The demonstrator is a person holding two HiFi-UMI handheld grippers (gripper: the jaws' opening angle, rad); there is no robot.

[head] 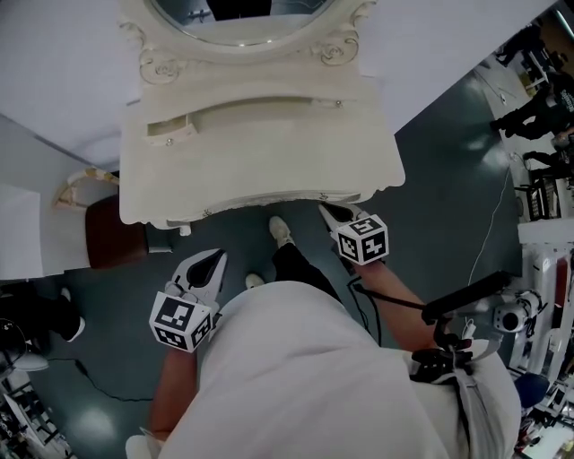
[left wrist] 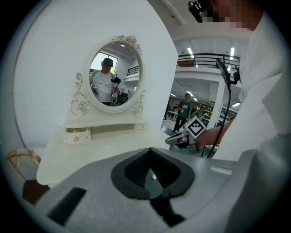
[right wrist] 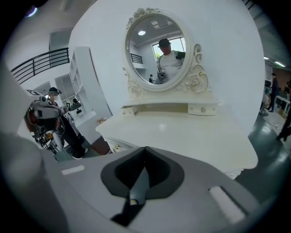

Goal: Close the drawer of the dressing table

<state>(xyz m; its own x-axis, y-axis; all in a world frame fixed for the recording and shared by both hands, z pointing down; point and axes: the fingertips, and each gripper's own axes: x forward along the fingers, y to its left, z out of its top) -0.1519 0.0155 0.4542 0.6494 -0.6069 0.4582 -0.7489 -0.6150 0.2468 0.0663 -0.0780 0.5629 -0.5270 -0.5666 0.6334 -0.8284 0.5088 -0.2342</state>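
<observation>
The cream dressing table (head: pixel 269 161) stands ahead of me with its oval mirror (head: pixel 238 22) at the back. Under the mirror, the small left drawer (head: pixel 170 128) sticks out of its shelf; it also shows in the left gripper view (left wrist: pixel 77 135) and in the right gripper view (right wrist: pixel 129 110). The small right drawer (right wrist: pixel 202 109) sits flush. My left gripper (head: pixel 213 258) hangs in front of the table, short of its front edge, shut and empty. My right gripper (head: pixel 330 212) is at the table's front edge on the right, shut with nothing in it.
A brown stool (head: pixel 112 233) and a wicker basket (head: pixel 85 188) sit at the table's left. The person's shoes (head: pixel 281 231) stand on the grey floor below the front edge. Racks and equipment (head: pixel 538 179) line the right side. A white wall backs the table.
</observation>
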